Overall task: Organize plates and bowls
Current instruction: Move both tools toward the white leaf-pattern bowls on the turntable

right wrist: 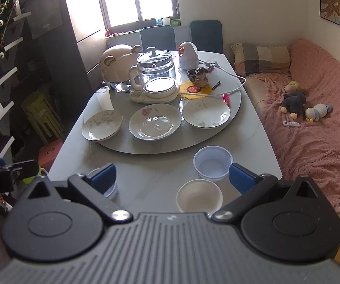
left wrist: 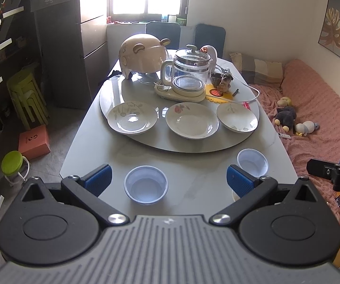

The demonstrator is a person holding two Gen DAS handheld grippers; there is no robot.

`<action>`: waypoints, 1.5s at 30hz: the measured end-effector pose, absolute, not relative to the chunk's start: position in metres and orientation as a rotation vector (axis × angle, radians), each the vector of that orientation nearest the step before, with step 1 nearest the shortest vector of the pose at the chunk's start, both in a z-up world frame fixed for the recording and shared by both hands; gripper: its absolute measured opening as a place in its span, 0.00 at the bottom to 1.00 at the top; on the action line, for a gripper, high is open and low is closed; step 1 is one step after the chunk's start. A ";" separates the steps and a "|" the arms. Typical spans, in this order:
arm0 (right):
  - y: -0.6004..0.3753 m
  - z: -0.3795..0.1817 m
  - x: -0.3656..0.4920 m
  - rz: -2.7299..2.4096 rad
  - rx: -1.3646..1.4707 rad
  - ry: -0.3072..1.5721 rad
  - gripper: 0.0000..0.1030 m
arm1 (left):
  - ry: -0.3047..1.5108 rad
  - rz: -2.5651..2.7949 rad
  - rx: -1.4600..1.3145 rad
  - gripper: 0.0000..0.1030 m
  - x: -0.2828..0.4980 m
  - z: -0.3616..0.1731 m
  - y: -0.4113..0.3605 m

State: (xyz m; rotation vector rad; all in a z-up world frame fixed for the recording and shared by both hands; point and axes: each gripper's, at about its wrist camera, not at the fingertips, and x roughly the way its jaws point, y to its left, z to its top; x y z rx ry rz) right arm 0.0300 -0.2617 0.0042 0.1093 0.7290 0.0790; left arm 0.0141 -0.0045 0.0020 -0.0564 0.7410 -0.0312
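Three plates [left wrist: 191, 123] on turntable [left wrist: 122, 90]; bowls [left wrist: 145, 187] in front.

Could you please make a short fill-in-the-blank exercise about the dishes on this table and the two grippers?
1. The round turntable carries ____ patterned plates in a row.
2. The middle plate shows a ____ flower.
3. In the right wrist view, the white bowl stands ____ to the camera than the clear plastic bowl.
4. The left gripper and right gripper are both ____ and hold nothing.

Missing words: three; red; nearer; open
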 end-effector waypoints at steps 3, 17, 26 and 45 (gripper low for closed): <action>-0.264 0.005 0.030 0.078 0.127 0.730 1.00 | 0.731 -0.035 -0.056 1.00 0.011 0.004 -0.005; -0.262 0.006 0.033 0.067 0.137 0.748 1.00 | 0.733 -0.039 -0.048 1.00 0.012 0.006 -0.001; -0.263 0.004 0.031 0.059 0.169 0.760 1.00 | 0.712 -0.054 -0.067 1.00 0.016 0.013 0.010; -0.252 0.006 0.029 0.023 0.228 0.770 1.00 | 0.704 -0.128 -0.093 1.00 0.031 0.012 0.038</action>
